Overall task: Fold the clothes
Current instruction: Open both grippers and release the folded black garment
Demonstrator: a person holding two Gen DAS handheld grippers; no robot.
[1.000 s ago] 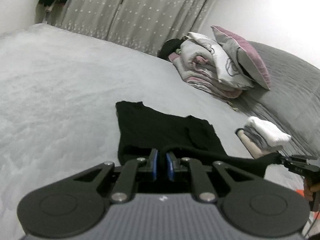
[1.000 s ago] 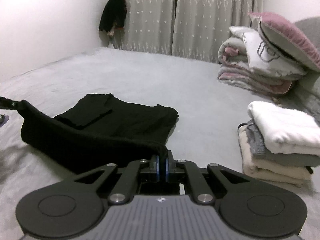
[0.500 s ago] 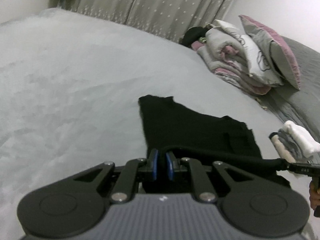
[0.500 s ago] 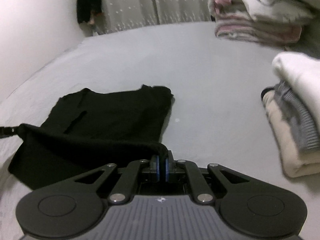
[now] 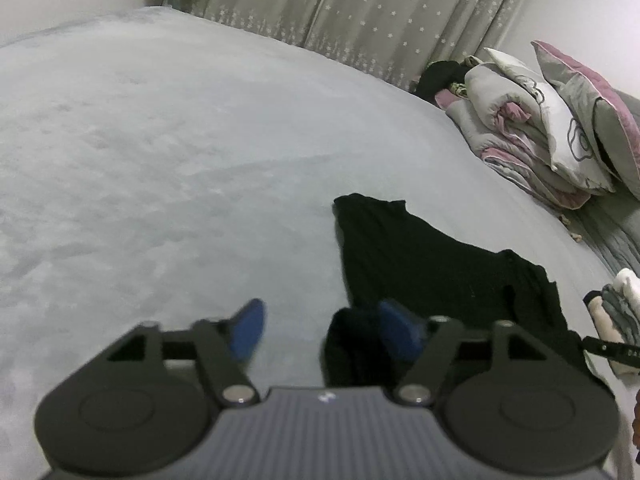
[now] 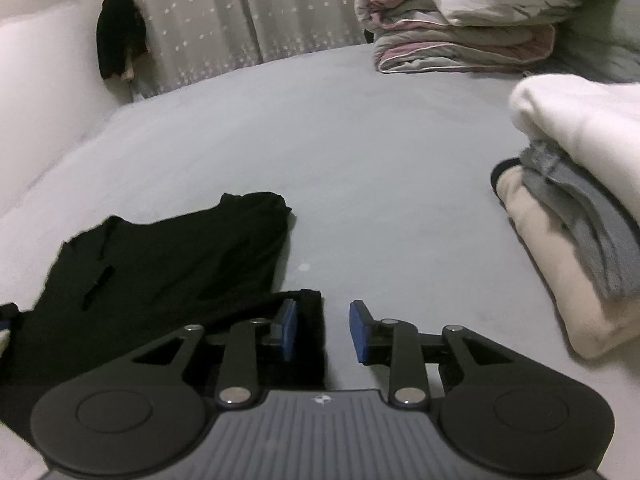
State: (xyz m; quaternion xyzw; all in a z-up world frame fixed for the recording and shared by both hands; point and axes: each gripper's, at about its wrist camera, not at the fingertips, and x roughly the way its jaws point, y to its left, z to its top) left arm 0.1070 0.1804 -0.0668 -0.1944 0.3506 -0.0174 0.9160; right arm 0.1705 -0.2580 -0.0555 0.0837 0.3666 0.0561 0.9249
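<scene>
Bed [image 5: 160, 160]: grey plush cover, filling most of both views and carrying everything listed below.

Curtains [image 5: 360, 12]: pale grey with small white stars, hanging along the far side of the bed.

Bedding pile [image 5: 532, 132]: folded grey, white and pink quilts with a pink-edged pillow leaning on them, at the far right end of the bed.

Black garment [image 5: 432, 272]: lies flat on the cover, folded over on itself, its near edge right at both grippers. In the right wrist view it spreads to the left of centre [image 6: 160, 264].

Stack of folded clothes [image 6: 580, 216]: white on top, grey in the middle, cream underneath, on the bed to the right of the black garment and apart from it.

Dark item [image 6: 118, 46]: hangs by the curtain at the wall corner.

Left gripper [image 5: 324, 330]: jaws opening, blue pads wide apart; a corner of the black garment rests against the right pad, unclamped.

Right gripper [image 6: 323, 330]: jaws opening, pads parted; the garment's edge lies at the left pad, no longer pinched.
</scene>
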